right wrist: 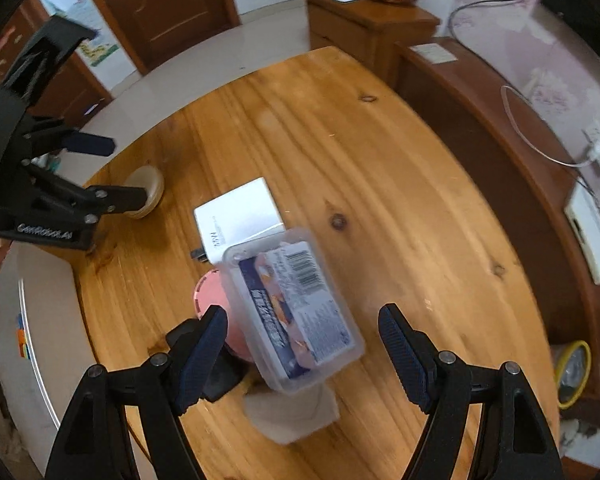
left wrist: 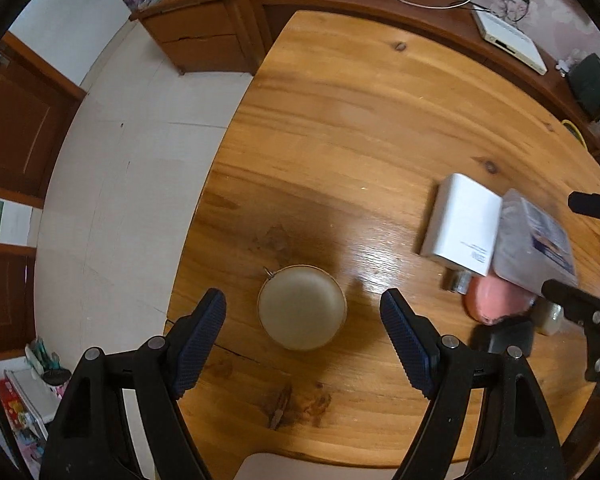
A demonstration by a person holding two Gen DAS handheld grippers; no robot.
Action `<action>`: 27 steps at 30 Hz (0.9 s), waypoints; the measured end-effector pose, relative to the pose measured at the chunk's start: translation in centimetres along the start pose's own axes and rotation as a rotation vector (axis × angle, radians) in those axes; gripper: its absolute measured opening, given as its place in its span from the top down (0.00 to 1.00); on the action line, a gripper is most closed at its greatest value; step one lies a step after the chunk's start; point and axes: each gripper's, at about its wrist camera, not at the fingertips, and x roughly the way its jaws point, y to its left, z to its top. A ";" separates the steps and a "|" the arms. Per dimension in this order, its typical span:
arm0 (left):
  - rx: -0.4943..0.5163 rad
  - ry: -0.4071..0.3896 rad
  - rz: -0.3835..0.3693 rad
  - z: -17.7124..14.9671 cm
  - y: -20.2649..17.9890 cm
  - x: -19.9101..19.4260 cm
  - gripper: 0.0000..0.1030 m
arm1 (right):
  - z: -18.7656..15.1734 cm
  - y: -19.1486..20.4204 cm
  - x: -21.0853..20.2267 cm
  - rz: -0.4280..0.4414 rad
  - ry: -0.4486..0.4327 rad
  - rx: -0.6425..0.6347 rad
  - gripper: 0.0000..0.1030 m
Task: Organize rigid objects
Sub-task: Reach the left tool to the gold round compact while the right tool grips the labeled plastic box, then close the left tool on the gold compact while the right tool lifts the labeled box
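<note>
Left gripper (left wrist: 303,344) straddles round tin (left wrist: 302,307) near table edge (left wrist: 188,248).

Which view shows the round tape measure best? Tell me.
The left wrist view: the round tape measure lies whole and unblocked between the open left gripper fingers. The right wrist view shows it small at the table's edge, partly hidden behind that gripper.

The round, knotted pine-coloured wooden table (left wrist: 380,128) is varnished and glossy, throwing back a bright sheen. The clear plastic box with a printed paper label (right wrist: 296,312) looks smooth and shiny. The white rectangular box (left wrist: 460,224) is matt and smooth. The left tool (left wrist: 302,346) is matt black plastic with ribbed dark-blue pads (left wrist: 406,344) and metal rivets.
</note>
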 end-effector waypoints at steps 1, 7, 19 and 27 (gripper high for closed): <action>-0.007 0.008 0.005 0.1 0.2 0.3 0.20 | 0.1 0.1 0.4 0.006 0.001 -0.009 0.24; -0.035 0.046 0.003 0.3 0.7 1.5 0.20 | 0.7 -0.3 2.9 0.058 0.019 0.000 0.24; -0.062 0.099 -0.002 0.7 0.0 3.3 0.19 | -0.7 -1.4 2.8 -0.002 -0.010 0.101 0.35; -0.090 0.062 -0.056 0.0 -0.3 2.4 0.43 | -2.7 -2.7 2.3 0.008 -0.060 0.237 0.37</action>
